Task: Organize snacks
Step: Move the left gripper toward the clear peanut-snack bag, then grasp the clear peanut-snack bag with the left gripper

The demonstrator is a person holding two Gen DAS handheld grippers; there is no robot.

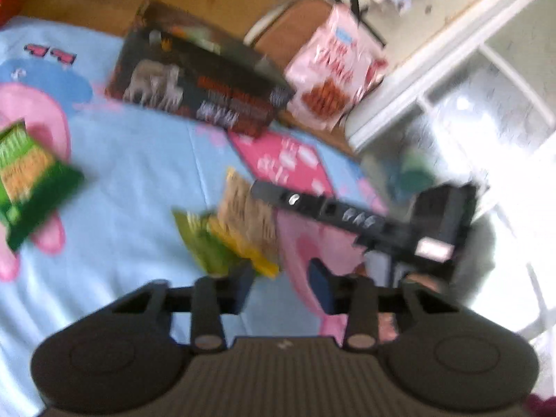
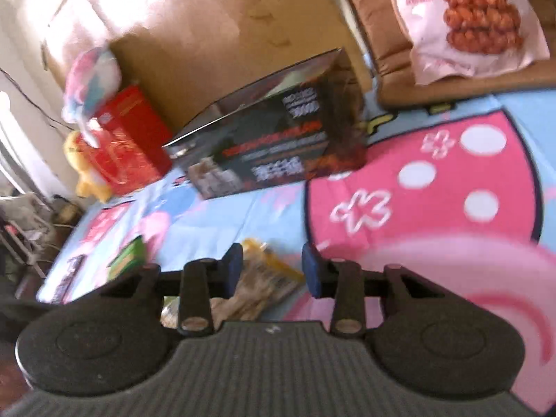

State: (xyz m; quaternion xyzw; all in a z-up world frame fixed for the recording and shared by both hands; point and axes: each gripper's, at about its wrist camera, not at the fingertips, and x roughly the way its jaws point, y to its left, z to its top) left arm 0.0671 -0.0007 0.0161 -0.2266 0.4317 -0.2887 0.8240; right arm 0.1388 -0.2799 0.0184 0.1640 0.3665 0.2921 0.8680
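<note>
Left claw (image 1: 283,285): released, empty, poised above the yellow snack packet (image 1: 243,222), likely lining up a pick.
Right claw (image 2: 272,271): released, packet between its jaws.
Green packet (image 1: 26,177): bed's nine o'clock.

light blue sheet (image 2: 222,215) with pink cartoon shapes and white dots; black box (image 2: 278,139); pale pink bag (image 2: 462,24); green packet (image 1: 27,180); red box (image 2: 128,139).

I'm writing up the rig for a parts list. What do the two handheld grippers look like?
Both match: the left gripper and right gripper have a dark grey ribbed body, two round domed black housings, black linkage bars with metallic pivot pins, and dark blue fingers. A small pale mark sits on each body. No cables or sleeves are visible.
</note>
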